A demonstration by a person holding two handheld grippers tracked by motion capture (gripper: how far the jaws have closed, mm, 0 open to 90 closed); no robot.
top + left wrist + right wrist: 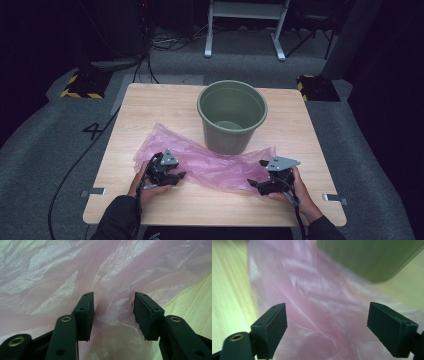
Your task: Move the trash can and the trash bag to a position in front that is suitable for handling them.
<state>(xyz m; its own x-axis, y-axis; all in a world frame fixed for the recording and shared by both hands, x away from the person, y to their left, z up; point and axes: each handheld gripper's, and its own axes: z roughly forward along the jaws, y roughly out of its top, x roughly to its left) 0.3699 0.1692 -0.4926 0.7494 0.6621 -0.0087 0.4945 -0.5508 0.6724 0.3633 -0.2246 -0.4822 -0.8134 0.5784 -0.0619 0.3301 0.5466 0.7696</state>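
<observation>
Dark floor surrounds the desk (150, 100), where a pink plastic bag (210, 165) is spread flat, touching the green bucket (231, 117). Both ends are approached by 2 unclenched tools, left gripper (175, 176) and right gripper (256, 184); pinching the film is judged next.

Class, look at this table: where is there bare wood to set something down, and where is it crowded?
Bare wood lies left of the green bucket towards the table's far left corner, right of the bucket to the right edge, and along the near edge between the hands. The middle is crowded: the pink plastic bag spreads between the left gripper and right gripper, against the bucket.
</observation>
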